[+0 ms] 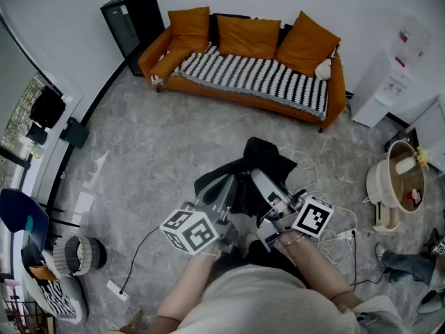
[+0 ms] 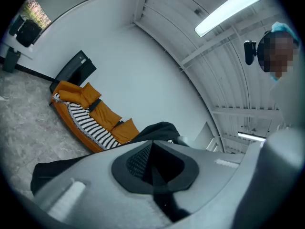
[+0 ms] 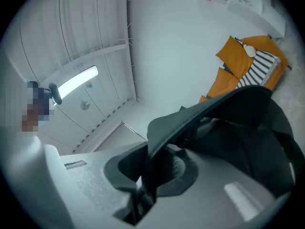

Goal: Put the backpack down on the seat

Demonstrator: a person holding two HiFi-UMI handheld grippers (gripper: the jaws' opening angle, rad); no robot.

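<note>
A black backpack [image 1: 254, 165] hangs above the grey floor between my two grippers, well short of the orange sofa [image 1: 306, 110]. The sofa's seat carries a black-and-white striped throw [image 1: 257, 78]. My left gripper [image 1: 226, 186] is shut on a black strap of the backpack [image 2: 157, 130], which runs through its jaws [image 2: 155, 171]. My right gripper [image 1: 259, 179] is shut on another strap [image 3: 190, 116], and the bag's body [image 3: 248, 128] hangs beyond it. The sofa [image 2: 90, 118] shows far off in both gripper views.
A black cabinet [image 1: 132, 23] stands left of the sofa and a white dispenser [image 1: 393, 75] to its right. A cream round bin [image 1: 396, 183] and loose cables [image 1: 327, 221] lie at my right. A blue chair [image 1: 17, 218] and a striped stool [image 1: 76, 252] are at left.
</note>
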